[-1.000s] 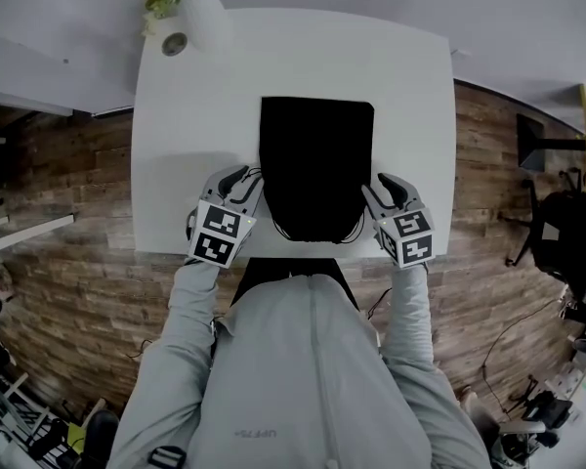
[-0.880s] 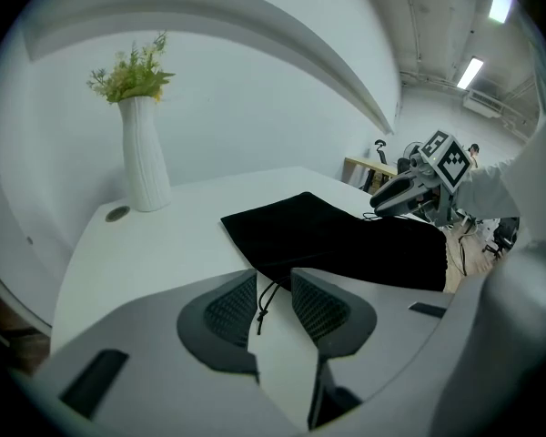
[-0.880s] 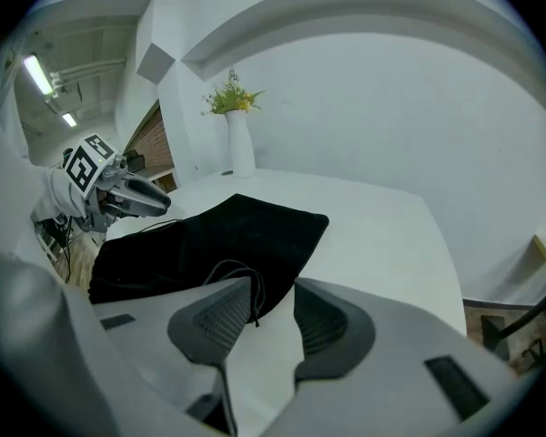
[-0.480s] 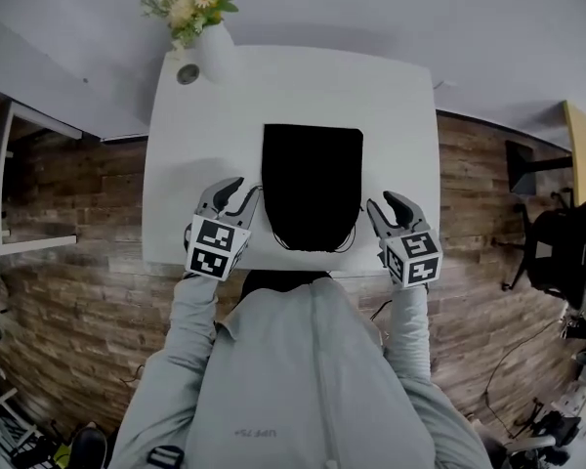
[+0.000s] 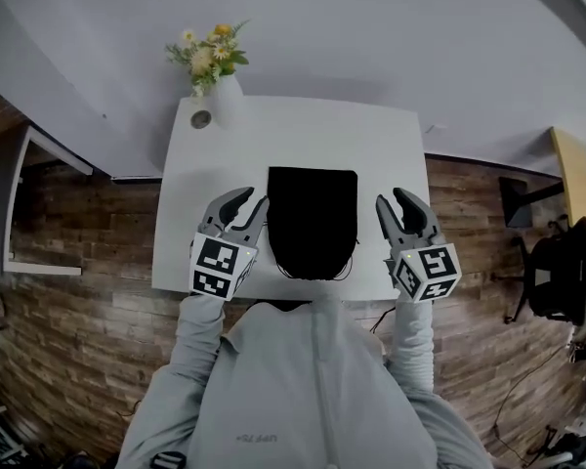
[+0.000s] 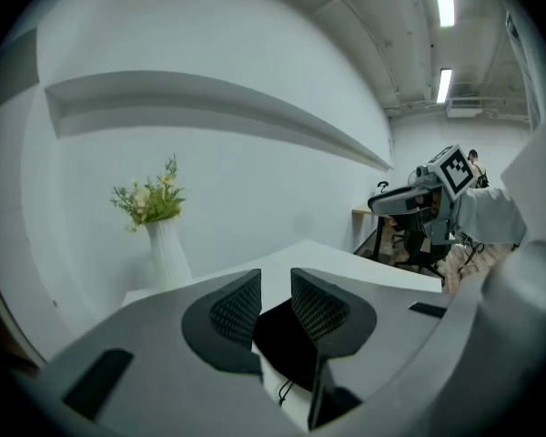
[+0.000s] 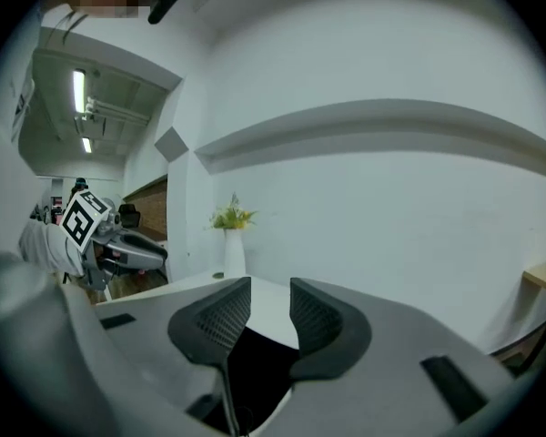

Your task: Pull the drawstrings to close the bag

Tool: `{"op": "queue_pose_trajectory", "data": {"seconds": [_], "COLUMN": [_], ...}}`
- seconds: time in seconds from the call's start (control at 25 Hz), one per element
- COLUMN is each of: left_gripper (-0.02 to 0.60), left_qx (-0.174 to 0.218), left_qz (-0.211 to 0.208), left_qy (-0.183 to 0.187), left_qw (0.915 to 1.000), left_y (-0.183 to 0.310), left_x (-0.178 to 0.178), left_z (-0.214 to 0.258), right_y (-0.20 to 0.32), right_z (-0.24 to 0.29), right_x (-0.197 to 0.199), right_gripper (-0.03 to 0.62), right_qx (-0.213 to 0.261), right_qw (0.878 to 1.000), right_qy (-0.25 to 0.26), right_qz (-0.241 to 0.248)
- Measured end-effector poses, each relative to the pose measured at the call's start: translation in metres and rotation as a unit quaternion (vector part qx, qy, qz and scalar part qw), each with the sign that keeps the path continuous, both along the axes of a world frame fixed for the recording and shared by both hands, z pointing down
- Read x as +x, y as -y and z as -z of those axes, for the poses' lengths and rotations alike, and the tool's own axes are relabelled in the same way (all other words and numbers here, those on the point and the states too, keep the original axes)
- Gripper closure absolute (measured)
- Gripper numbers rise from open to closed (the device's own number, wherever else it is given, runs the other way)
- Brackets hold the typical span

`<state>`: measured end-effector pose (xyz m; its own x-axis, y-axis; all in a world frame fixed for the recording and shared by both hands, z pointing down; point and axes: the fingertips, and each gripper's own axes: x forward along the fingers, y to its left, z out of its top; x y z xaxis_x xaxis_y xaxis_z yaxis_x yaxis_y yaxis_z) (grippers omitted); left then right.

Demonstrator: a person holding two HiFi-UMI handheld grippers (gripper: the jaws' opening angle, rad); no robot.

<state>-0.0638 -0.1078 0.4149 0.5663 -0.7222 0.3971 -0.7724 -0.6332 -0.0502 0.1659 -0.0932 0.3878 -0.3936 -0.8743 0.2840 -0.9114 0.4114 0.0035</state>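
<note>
On the tabletop (image 5: 391, 135), a soft, light bag (image 5: 313, 213) is lying flat. I am holding the left hand-held gripper (image 5: 253, 201) and right hand-held gripper (image 5: 393, 199) beside it, jaws apart and empty. Its thin drawstrings (image 6: 282, 392) look best for pinching.

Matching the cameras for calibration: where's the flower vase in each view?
Head view: vase upper left of centre, at the far left corner of the table.
Left gripper view: vase left of centre, mid-height.
Right gripper view: vase small, just left of centre.
Shared landmark: black bag on the table.
</note>
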Motion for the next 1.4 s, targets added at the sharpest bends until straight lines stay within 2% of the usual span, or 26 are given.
{"op": "queue_pose_trajectory", "data": {"seconds": [0.24,0.4,0.56,0.72,1.08,1.4], "left_gripper": [0.465,0.487,0.538,0.554,0.555,0.555], "left_qx": [0.04,0.051,0.053,0.041,0.01,0.01], "left_qz": [-0.009,-0.014,-0.014,-0.004,0.01,0.013], "left_qy": [-0.074,-0.09,-0.113,-0.144,-0.146,-0.141], "left_qw": [0.9964,0.9945,0.9921,0.9887,0.9892,0.9899], "left_y": [-0.004,-0.008,-0.013,-0.018,-0.026,-0.019], "left_x": [0.007,0.011,0.014,0.012,0.004,0.001], "left_z": [0.053,0.07,0.079,0.077,0.059,0.057], "right_y": [0.003,0.001,-0.006,-0.015,-0.021,-0.014], "right_z": [0.051,0.061,0.065,0.067,0.053,0.048], "right_x": [-0.011,-0.013,-0.014,-0.012,-0.002,-0.01], "right_gripper": [0.484,0.533,0.556,0.566,0.571,0.571], "right_qx": [0.069,0.078,0.083,0.09,0.078,0.072], "right_qw": [0.996,0.993,0.992,0.993,0.996,0.997], "right_qy": [0.056,0.088,0.088,0.068,0.049,0.03], "right_qz": [0.013,0.02,0.026,0.025,0.012,0.026]}}
